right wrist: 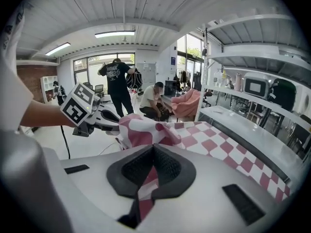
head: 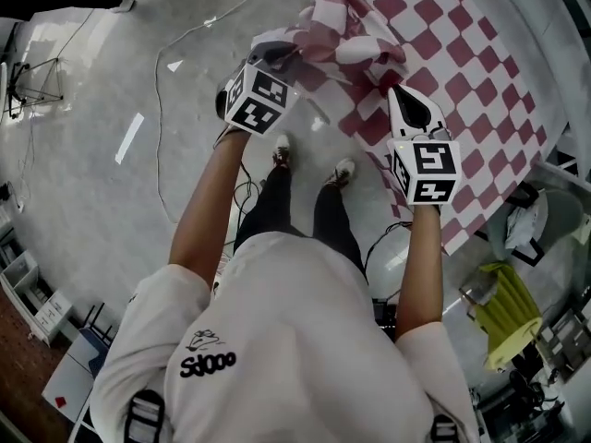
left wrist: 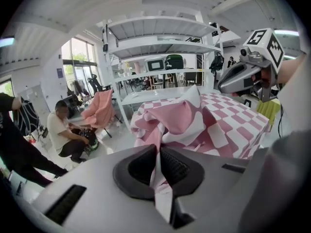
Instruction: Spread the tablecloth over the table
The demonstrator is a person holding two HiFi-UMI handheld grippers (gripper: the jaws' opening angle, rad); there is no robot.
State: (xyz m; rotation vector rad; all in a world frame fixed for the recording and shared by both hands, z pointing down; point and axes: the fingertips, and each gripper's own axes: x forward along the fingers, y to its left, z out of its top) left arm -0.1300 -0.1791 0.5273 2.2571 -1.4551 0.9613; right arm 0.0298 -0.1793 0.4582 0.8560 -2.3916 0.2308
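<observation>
Both grippers are clamped on cloth! The left gripper pinches a bunched corner off the bench's near-left end. The right gripper bites the hem along the bench's near side. The cloth covers most of the bench, which is hidden beneath, but a crumpled heap rises at that left end. To do this well, hold both pinches, draw the corner outward and low, and keep the tension even. No containers on the bench.
</observation>
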